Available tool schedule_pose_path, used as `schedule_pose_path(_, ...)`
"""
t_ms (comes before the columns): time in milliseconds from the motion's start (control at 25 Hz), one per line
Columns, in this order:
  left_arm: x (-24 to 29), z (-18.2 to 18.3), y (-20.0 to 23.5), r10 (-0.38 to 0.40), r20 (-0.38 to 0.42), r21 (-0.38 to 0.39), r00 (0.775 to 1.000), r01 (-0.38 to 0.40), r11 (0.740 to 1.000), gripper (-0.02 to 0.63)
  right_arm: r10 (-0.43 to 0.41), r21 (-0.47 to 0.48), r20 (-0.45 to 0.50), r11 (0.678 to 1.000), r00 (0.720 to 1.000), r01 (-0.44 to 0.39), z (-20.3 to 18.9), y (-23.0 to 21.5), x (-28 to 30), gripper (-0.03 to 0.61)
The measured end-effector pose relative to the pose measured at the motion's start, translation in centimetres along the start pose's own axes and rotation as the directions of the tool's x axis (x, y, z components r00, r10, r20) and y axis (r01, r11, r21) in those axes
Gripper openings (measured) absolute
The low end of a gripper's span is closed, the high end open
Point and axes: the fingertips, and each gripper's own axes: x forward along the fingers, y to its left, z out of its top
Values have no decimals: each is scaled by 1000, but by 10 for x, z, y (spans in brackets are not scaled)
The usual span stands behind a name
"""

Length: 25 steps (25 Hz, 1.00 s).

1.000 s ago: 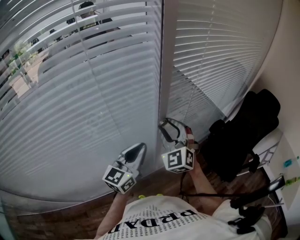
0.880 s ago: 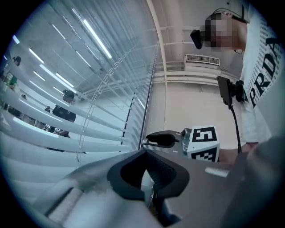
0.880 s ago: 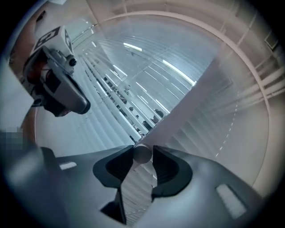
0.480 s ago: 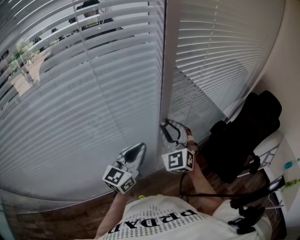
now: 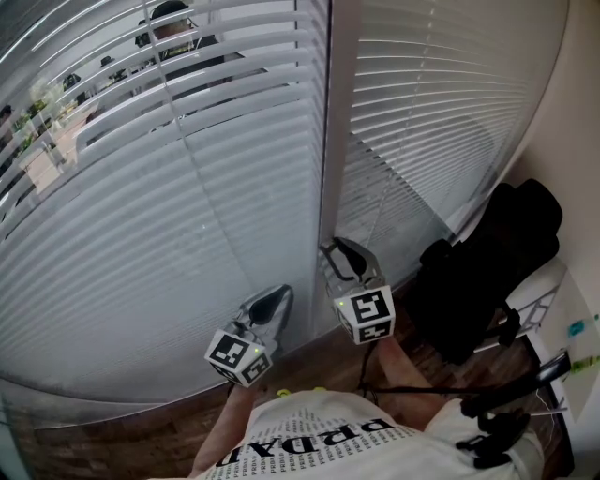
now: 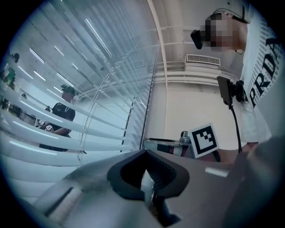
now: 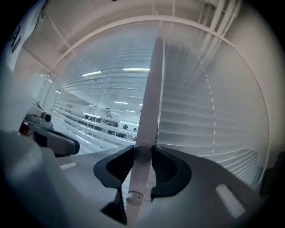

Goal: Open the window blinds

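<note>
Two white slatted blinds cover the window, the left blind (image 5: 169,206) and the right blind (image 5: 441,103), with a white upright frame (image 5: 328,122) between them. A pale tilt wand (image 7: 151,89) hangs in front of that frame. My right gripper (image 5: 339,255) (image 7: 142,153) points level at the window. Its jaws have just been closing and now press on the wand from both sides. My left gripper (image 5: 278,298) (image 6: 145,152) hovers lower left, close to the left blind, shut with nothing in it. The left blind's upper slats stand tilted, with gaps that show outside.
A black bag (image 5: 487,272) on a chair stands against the wall at the right. Wooden floor (image 5: 122,431) runs below the blinds. A beaded cord (image 7: 205,89) hangs over the right blind. A person (image 5: 173,23) stands beyond the glass.
My right gripper has rolled about its own line on the wand; its marker cube now faces another way. The left gripper has kept still.
</note>
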Motion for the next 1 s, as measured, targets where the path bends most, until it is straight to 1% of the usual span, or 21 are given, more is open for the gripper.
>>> schedule_pose_path(120,0,-3,-1,-3,-3,0,1000,3,1000,-6,12,98,13,995,1000,-13,-2,-2,0,133)
schedule_pose_path(280,-1,-7,-2,-1,1,-1,1000,1,1000,-6,25,196,27,980,999,-30,-7,-2,-3,133)
schedule_pose_path(480,0,-1,-3,-3,1,-2,1000,3,1000,-6,37,273,41,961,998,-47,-2,-3,0,135)
schedule_pose_path(640,2,0,-6,-7,4,-3,1000,7,1000,-6,48,397,56,915,997,-66,-3,-5,0,135)
schedule_pose_path(800,4,-1,-10,-14,4,0,1000,14,1000,-6,34,501,76,863,997,-68,-2,-6,0,135)
schedule_pose_path(840,4,-1,-11,-14,4,0,1000,14,1000,-6,31,508,79,859,996,-66,-2,-7,0,135)
schedule_pose_path(880,5,-1,-12,-14,4,0,1000,14,1000,-6,28,503,79,862,996,-64,-2,-7,0,135)
schedule_pose_path(960,4,0,-11,-10,5,0,1000,10,1000,-6,28,474,74,879,997,-60,-1,-7,1,137)
schedule_pose_path(1000,3,0,-11,-6,6,0,1000,6,1000,-6,32,446,67,893,997,-58,-1,-6,1,137)
